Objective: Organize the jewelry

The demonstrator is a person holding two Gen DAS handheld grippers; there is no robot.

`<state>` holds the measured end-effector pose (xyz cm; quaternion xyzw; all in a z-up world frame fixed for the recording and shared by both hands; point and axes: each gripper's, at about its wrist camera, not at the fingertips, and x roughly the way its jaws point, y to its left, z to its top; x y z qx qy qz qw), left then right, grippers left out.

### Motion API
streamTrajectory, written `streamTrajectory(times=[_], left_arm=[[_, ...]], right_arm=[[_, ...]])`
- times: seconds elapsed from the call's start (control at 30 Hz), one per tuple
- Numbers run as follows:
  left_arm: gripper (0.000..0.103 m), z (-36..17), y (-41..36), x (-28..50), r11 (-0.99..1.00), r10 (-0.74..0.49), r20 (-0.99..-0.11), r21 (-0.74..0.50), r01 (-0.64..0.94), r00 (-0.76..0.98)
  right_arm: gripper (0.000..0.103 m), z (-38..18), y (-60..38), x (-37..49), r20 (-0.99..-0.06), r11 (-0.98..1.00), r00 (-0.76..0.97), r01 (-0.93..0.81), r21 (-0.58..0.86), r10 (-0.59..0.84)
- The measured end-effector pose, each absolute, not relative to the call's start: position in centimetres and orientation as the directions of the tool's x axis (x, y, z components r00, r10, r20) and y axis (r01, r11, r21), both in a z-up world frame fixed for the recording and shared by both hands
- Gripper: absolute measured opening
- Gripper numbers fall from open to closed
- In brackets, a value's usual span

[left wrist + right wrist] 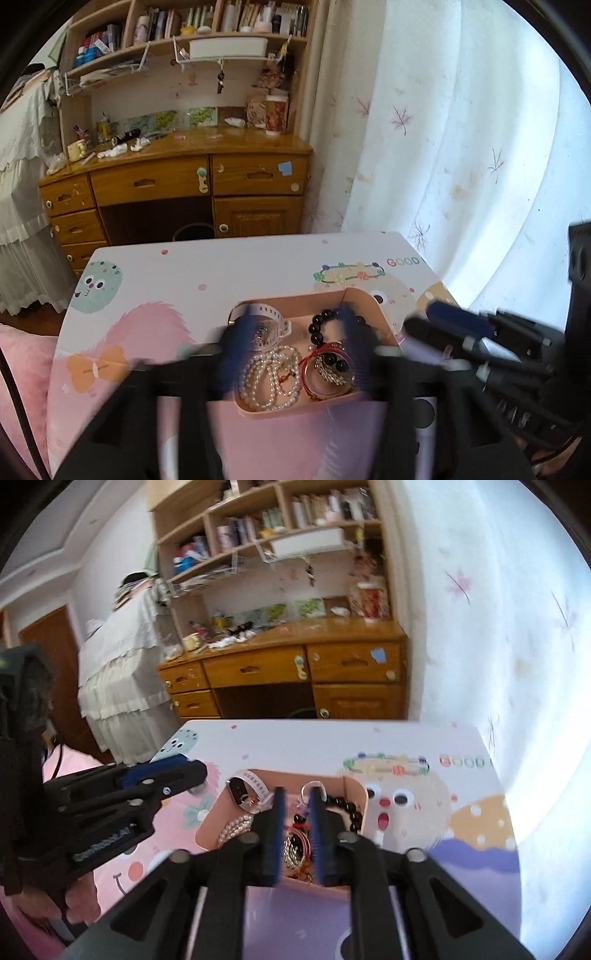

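"GOOD" lettering (403,261) (partly cut off), pink tray (364,301), table (221,273)

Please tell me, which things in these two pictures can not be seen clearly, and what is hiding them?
- Left wrist view: the left hand-held gripper is motion-blurred; its fingers cover parts of the watch and black bead bracelet.
- Right wrist view: the right hand-held gripper hides the middle of the pink tray; the pearl strand is partly covered.
- Both views: the tray's near edge lies behind the gripper bodies.
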<state>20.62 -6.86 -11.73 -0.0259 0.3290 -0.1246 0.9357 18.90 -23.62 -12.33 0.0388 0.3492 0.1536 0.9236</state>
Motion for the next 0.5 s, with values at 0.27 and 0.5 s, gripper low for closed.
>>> streamTrajectory(times=[0.27, 0.5], left_arm=[[0.094, -15.9, -2.9, 17.3, 0.976, -0.192, -0.759, -0.214, 0.04, 0.622], [0.094, -17.6, 2.2, 10.6, 0.984, -0.132, -0.918, -0.167, -0.064, 0.374]], right_arm=[[0.047, -16.1, -23.9, 14.9, -0.73, 0.968, 0.635, -0.162, 0.194, 0.253], [0.077, -18.5, -23.7, 8.1, -0.876, 0.969, 0.433, 0.027, 0.247, 0.212]])
